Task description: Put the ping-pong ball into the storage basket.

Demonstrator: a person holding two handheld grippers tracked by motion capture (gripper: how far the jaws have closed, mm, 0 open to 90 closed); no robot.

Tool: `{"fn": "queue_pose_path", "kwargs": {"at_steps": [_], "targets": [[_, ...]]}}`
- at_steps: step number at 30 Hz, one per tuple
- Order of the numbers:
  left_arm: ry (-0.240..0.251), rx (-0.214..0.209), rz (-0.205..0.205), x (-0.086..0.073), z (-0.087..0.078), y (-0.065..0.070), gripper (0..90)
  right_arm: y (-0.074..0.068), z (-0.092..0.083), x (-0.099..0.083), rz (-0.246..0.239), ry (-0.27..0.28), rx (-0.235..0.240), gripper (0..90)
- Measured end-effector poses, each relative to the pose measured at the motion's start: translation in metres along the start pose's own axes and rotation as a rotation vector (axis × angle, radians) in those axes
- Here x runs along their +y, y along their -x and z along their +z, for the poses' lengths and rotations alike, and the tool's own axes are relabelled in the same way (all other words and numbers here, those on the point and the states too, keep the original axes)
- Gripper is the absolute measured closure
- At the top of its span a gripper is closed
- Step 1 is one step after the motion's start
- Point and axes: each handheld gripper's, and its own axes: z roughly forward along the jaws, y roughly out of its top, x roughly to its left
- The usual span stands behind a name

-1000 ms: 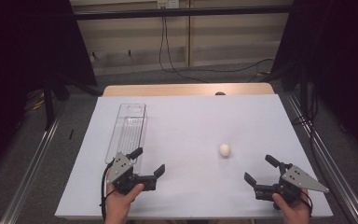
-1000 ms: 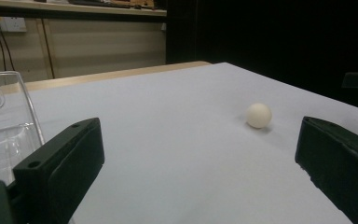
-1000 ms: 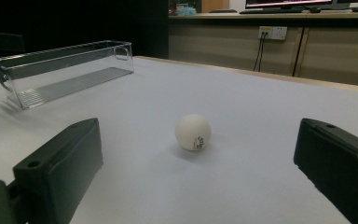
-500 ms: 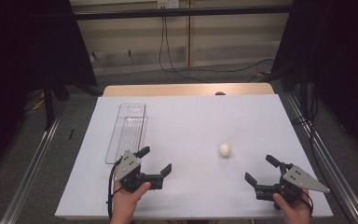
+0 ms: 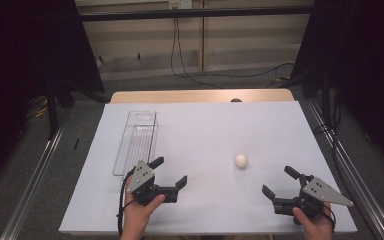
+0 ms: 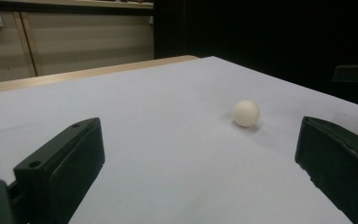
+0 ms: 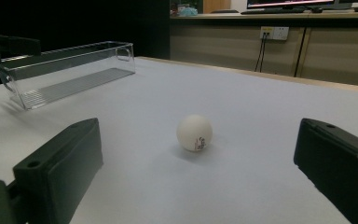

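High view: a small round white ball [image 5: 241, 160] lies on the smooth white table [image 5: 205, 125], between the left gripper [image 5: 169, 176] and right gripper [image 5: 280, 184], both spread wide. A clear plastic tray [image 5: 136, 141] sits far left, unobstructed.

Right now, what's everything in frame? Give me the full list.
ball: 1, white with a small dark mark, on the table between the two grippers, touching neither
bin: 1, clear plastic, long and open-topped, empty, left part of the table
table: 1, white top with a wood edge at the far side
wall socket: 1, white, on the far wall, with black cables hanging to the floor
left hand-held gripper: 1, black with a grey plate, near the bin's close end, jaws apart, empty
right hand-held gripper: 1, black with a grey plate, near right edge, jaws apart, empty
hands: 2, at the near edge, one on each gripper
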Motion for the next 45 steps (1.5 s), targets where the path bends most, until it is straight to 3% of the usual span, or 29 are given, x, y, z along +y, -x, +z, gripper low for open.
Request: {"fn": "queue_pose_path", "kwargs": {"at_steps": [7,10,11,12,13,31,32,33,40,45], "targets": [[-0.006,-0.012,-0.005,-0.001,0.004,0.003,1.5,0.000,0.000,0.000,-0.001,-0.002,0.006,0.8],[-0.014,-0.020,0.002,-0.001,0.006,0.003,1.5,0.000,0.000,0.000,0.000,-0.002,0.006,0.8],[-0.032,-0.021,0.021,0.000,0.005,0.003,1.5,-0.001,0.000,0.000,0.005,-0.001,0.004,0.8],[-0.020,-0.016,0.003,0.000,0.007,0.004,1.5,-0.001,0.000,0.000,0.005,-0.001,0.004,0.8],[-0.033,-0.019,0.017,0.000,0.007,0.003,1.5,-0.001,0.001,0.000,0.005,-0.001,0.003,0.8],[-0.040,-0.041,0.023,0.002,0.020,0.007,1.6,0.000,0.000,0.000,0.002,-0.002,0.006,0.8],[-0.049,-0.044,0.042,0.003,0.020,0.006,1.6,-0.001,0.000,0.000,0.004,-0.001,0.004,0.8],[-0.036,-0.038,0.019,0.003,0.021,0.008,1.6,0.000,0.000,0.000,0.001,-0.003,0.006,0.8],[-0.047,-0.049,0.036,0.003,0.026,0.009,1.6,-0.001,0.000,0.000,0.005,-0.004,0.007,0.8],[-0.046,-0.053,0.016,0.003,0.031,0.011,1.7,-0.001,0.000,0.000,0.007,-0.002,0.005,0.8]]}}
